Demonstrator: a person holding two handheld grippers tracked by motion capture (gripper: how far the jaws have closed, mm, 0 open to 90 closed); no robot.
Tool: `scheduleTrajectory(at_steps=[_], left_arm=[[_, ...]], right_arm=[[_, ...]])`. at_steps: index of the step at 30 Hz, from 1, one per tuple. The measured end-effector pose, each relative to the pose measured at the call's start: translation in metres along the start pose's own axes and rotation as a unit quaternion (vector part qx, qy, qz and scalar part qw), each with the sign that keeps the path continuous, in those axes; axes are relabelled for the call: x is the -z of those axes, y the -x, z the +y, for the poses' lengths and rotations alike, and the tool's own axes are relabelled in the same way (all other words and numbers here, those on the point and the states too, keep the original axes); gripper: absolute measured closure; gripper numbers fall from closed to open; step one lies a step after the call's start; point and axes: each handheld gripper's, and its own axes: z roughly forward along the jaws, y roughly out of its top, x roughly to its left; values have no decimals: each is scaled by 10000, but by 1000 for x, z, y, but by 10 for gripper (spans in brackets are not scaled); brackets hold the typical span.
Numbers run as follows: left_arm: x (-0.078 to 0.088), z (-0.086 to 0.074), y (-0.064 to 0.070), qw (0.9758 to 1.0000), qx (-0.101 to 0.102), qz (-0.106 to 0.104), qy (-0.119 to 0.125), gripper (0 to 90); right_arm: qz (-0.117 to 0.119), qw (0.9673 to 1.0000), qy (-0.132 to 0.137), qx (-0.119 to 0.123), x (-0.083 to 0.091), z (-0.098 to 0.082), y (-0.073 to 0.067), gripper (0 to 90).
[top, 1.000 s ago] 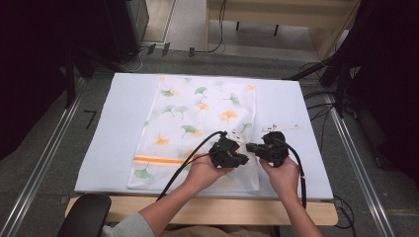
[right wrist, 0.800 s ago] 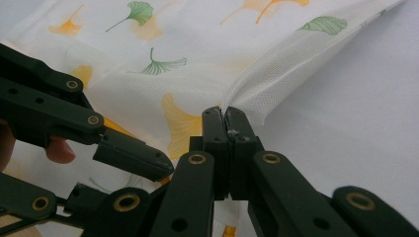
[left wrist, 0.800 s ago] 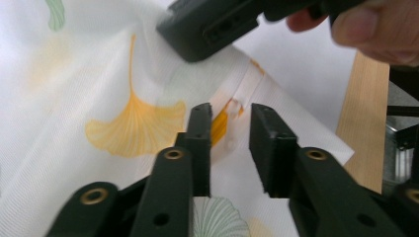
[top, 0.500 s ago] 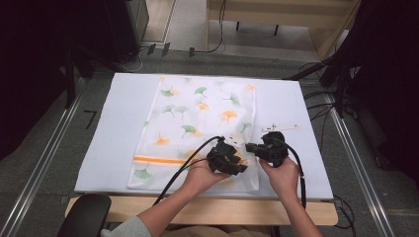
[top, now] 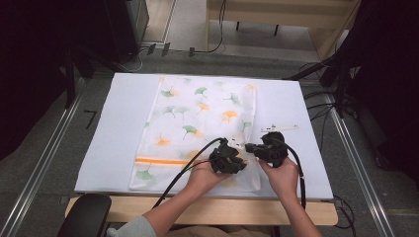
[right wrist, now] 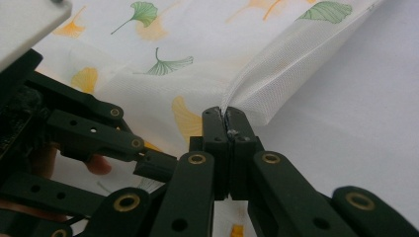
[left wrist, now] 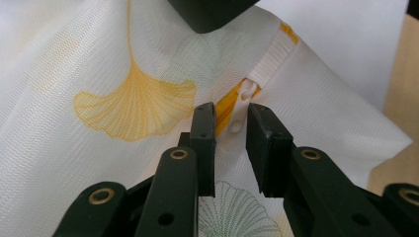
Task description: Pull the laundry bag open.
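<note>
**A:** High view first. The mesh laundry bag [top: 197, 131] with the ginkgo-leaf print lies flat on the white surface [top: 113, 123], and both hands work its near right corner. Compared with a second ago the hands have barely shifted, same spot, so whatever's changing is in the jaws, not the reach.

**B:** Yep. In the left gripper view, the left gripper [left wrist: 231, 123] has just been closing after briefly going wider. The jaws sit narrow with the white zipper pull [left wrist: 242, 111] right between them, but I still see gaps either side, so the pads aren't pinching it. Looks like a re-try at catching the tab.

**A:** And in the right gripper view?

**B:** The right gripper [right wrist: 228, 118] is clamped tight on a fold of the bag's mesh edge, lifting it slightly off the surface. That hasn't budged the whole second. My read: it's anchoring the fabric so the zipper can slide once the pull is caught.

**A:** Anything in the bag?

**B:** It looks flat and limp, probably empty, though I can't see inside since the zipper is closed here.
</note>
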Motion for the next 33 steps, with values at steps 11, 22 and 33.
scheduleTrajectory(at_steps=[11, 22, 33], left_arm=[[0, -1, 3, 10000, 32, 10, 27, 716], [0, -1, 1, 10000, -25, -40, 55, 848], [4, 2, -2, 9992, 281, -234, 138, 872]], right_arm=[[53, 10000, 47, -2, 1, 1, -2, 900], [78, 10000, 8, -16, -1, 0, -1, 900], [104, 9999, -15, 1, -2, 0, -3, 900]])
